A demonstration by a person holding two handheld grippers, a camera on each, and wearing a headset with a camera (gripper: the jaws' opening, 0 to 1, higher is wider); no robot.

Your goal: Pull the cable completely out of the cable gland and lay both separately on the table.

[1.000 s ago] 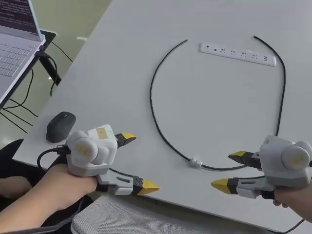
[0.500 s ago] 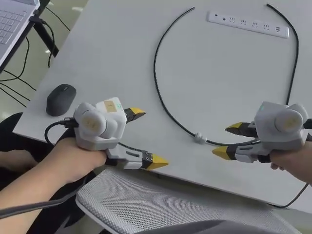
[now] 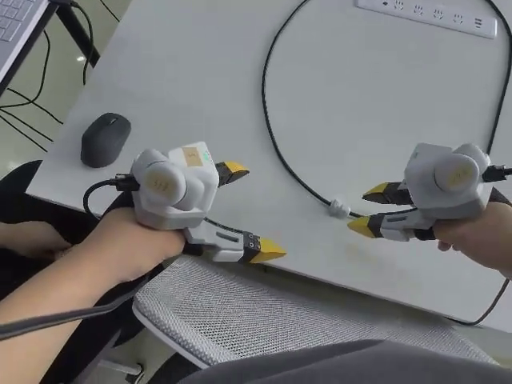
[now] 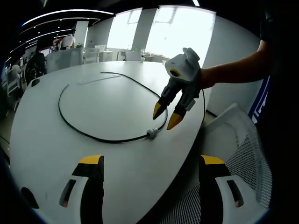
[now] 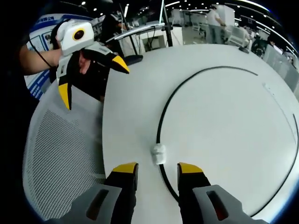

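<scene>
A long black cable (image 3: 268, 136) lies in a wide loop on the white table (image 3: 176, 72), threaded through a small white cable gland (image 3: 339, 209) near the front edge. My right gripper (image 3: 366, 209) is open just right of the gland, its yellow tips level with it. In the right gripper view the gland (image 5: 158, 154) sits just ahead of the gripper (image 5: 157, 169), between the lines of its jaws, with the cable (image 5: 187, 86) curving away beyond it. My left gripper (image 3: 252, 210) is open over the table's front edge, well left of the gland (image 4: 152, 133).
A white power strip (image 3: 432, 14) lies at the back of the table and a dark mouse (image 3: 105, 138) near its left corner. A laptop (image 3: 12, 20) stands on a side stand at far left. A mesh chair back (image 3: 240, 320) is below the front edge.
My right gripper has moved left, closer to the gland, its jaws narrowing a little. The left gripper stays at the front edge. The head camera has tilted, shifting the whole scene.
</scene>
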